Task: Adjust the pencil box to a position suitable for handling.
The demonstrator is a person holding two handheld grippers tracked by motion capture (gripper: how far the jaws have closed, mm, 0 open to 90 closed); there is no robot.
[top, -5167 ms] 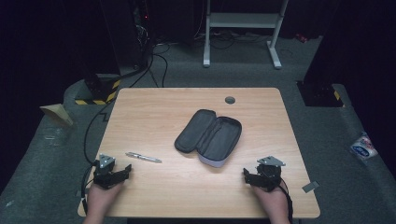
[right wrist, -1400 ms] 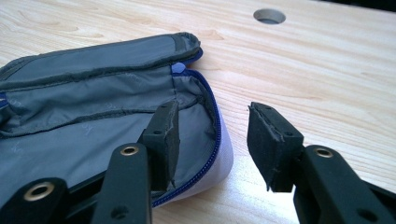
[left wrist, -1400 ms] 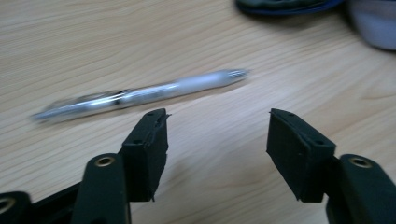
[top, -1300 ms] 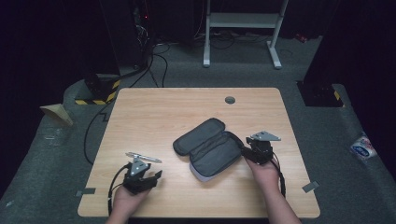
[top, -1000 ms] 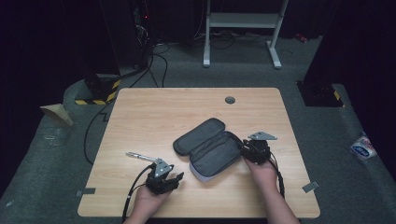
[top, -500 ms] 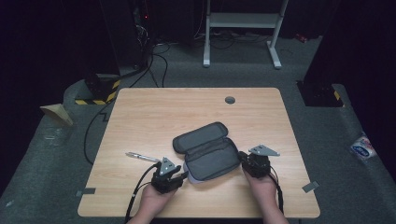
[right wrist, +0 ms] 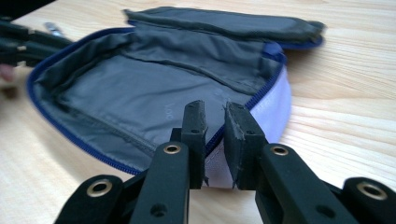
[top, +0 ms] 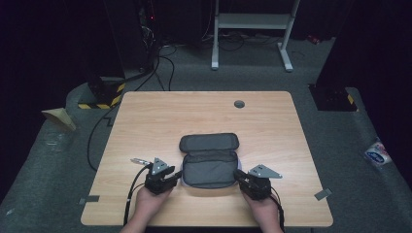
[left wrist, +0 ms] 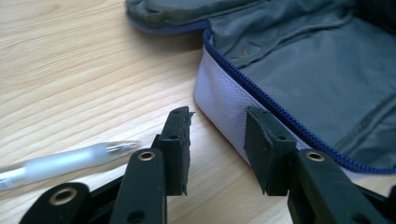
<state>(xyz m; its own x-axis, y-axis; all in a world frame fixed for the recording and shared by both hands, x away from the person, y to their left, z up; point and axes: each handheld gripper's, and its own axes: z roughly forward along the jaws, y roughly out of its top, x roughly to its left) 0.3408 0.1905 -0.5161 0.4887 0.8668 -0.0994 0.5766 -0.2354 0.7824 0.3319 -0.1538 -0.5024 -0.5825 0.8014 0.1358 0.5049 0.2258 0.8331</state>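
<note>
grey fabric zip pouch (top: 210, 162) lies open on the wooden desk (top: 145, 121). right claw (right wrist: 214, 122) pinches its zipper rim. left claw (left wrist: 217, 135), jaws parted and just closing, straddles the opposite rim.

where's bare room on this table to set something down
The far half of the table is bare between the open pencil case and the far edge, apart from a small round grommet. The far left and right strips are free too. The near middle is crowded: case, pen, both hand-held grippers.
</note>
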